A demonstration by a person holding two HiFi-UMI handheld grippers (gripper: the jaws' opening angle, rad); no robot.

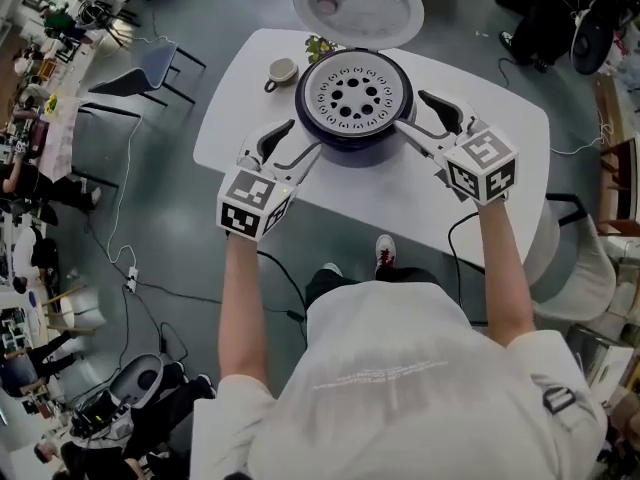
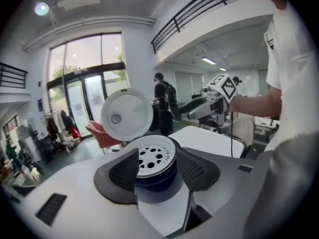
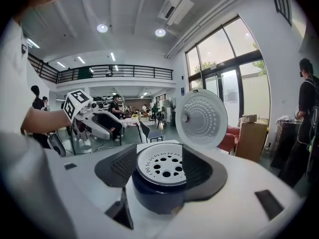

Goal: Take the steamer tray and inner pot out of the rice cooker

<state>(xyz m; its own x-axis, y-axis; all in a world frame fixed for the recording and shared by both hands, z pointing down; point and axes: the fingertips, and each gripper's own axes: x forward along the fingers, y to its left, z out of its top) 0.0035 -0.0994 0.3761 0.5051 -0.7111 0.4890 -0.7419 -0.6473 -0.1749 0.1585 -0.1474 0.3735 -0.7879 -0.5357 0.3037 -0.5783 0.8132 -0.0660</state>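
Observation:
A dark blue rice cooker (image 1: 352, 133) stands on the white table (image 1: 500, 138), its round lid (image 1: 358, 6) tipped up behind it. The white steamer tray (image 1: 352, 96), pierced with holes, sits in its mouth and hides the inner pot. My left gripper (image 1: 293, 140) is at the cooker's left side, and my right gripper (image 1: 420, 118) at its right side. Both are open and empty. In the left gripper view the tray (image 2: 155, 156) shows between the open pads (image 2: 124, 171). In the right gripper view the tray (image 3: 162, 164) and cooker body (image 3: 157, 198) sit close between the pads (image 3: 207, 171).
A cup (image 1: 282, 71) stands on the table left of the cooker, with a small plant (image 1: 318, 46) behind it. A chair (image 1: 160, 68) is at the table's left, another (image 1: 590, 258) at its right. Cables lie on the floor. People stand in the background.

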